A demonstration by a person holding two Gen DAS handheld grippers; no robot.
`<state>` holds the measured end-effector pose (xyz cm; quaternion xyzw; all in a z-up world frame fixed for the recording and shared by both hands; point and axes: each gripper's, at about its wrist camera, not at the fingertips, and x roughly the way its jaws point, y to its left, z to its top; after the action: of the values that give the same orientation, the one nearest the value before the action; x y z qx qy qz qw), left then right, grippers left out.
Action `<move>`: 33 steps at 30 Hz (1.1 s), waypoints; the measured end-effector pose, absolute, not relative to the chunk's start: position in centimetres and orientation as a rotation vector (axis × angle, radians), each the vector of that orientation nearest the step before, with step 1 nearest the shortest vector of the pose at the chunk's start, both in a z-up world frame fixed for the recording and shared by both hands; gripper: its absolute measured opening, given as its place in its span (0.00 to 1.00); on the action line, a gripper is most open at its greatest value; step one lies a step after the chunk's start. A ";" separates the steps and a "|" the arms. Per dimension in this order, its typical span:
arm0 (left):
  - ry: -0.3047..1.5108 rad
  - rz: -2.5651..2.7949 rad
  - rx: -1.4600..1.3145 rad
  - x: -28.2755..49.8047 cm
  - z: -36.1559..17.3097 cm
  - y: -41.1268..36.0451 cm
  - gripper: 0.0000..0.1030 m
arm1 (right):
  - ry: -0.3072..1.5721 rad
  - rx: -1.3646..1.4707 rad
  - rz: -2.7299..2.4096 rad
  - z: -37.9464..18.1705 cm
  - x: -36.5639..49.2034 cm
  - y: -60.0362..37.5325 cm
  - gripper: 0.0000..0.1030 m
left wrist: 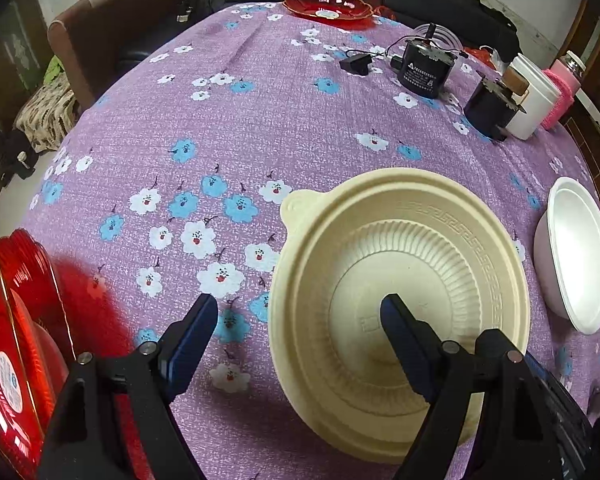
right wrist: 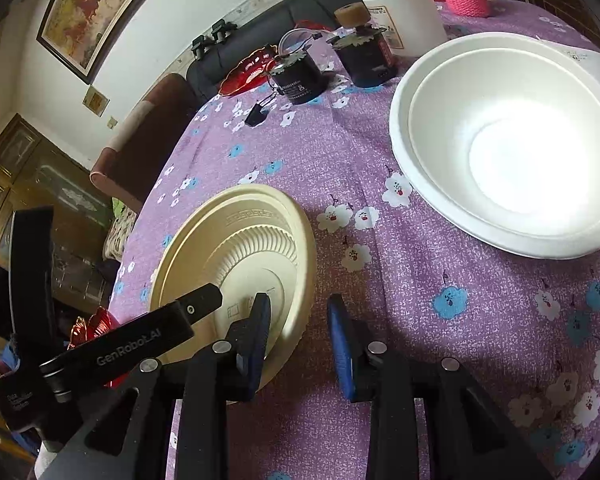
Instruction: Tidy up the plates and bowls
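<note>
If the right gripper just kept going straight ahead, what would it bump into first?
Probably nothing right away. The right gripper is open, and between its fingers lies bare purple tablecloth. The cream bowl sits just to its left, and the white bowls are off to the right. Depth is hard to judge.

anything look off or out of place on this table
Yes: black electrical parts with loose wires lie among the dishes at the far side. The cream bowl also sits upside down, while the white bowls are nested upright. No spills or damage visible.
</note>
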<state>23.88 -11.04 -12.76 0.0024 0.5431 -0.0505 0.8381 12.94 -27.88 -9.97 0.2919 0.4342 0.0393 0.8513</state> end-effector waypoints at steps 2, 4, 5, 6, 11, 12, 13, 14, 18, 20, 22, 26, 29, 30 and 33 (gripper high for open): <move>1.153 -0.111 0.011 23.8 -13.0 -11.3 0.62 | 0.916 0.602 0.082 -10.1 13.0 -27.7 0.31; 1.172 -0.127 0.015 23.7 -13.2 -11.5 0.21 | 0.912 0.595 0.086 -10.2 13.1 -27.6 0.31; 1.166 -0.123 0.005 23.4 -13.0 -11.4 0.20 | 0.904 0.599 0.095 -10.2 13.1 -27.5 0.25; 1.151 -0.113 0.012 23.2 -12.6 -11.4 0.20 | 0.897 0.598 0.097 -10.1 13.0 -27.3 0.21; 1.055 -0.103 0.013 20.9 -9.4 -10.7 0.20 | 0.791 0.599 0.143 -8.4 12.2 -27.0 0.18; 1.035 -0.104 0.015 20.2 -8.6 -10.4 0.20 | 0.766 0.605 0.159 -7.9 11.9 -27.0 0.18; 1.018 -0.102 0.021 19.5 -8.0 -10.2 0.20 | 0.748 0.609 0.176 -7.5 11.7 -26.8 0.18; 0.999 -0.101 0.028 18.7 -7.4 -9.9 0.20 | 0.734 0.612 0.196 -7.1 11.4 -26.6 0.18; 0.927 -0.090 0.039 15.3 -5.1 -7.8 0.21 | 0.717 0.621 0.284 -6.1 10.7 -24.7 0.18; 0.887 -0.071 0.045 13.6 -4.2 -6.2 0.22 | 0.733 0.641 0.331 -5.8 10.3 -23.5 0.18; 0.867 -0.059 0.027 12.6 -3.6 -4.6 0.23 | 0.742 0.623 0.362 -5.2 9.6 -21.7 0.18; 0.860 -0.042 -0.036 11.3 -3.0 -0.6 0.24 | 0.742 0.535 0.386 -3.1 8.6 -17.6 0.18; 0.854 -0.023 -0.081 10.3 -2.7 2.6 0.24 | 0.745 0.492 0.414 -1.8 8.6 -14.6 0.18; 0.853 -0.011 -0.092 10.0 -2.7 3.7 0.24 | 0.750 0.476 0.423 -1.5 8.6 -13.5 0.18; 0.862 0.033 -0.134 9.8 -3.2 6.8 0.24 | 0.770 0.414 0.439 -1.0 9.1 -10.0 0.18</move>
<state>9.82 6.85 -3.17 -0.0647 0.4173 0.0158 0.9063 9.06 -10.00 -0.98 0.1986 0.3699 0.2106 0.8828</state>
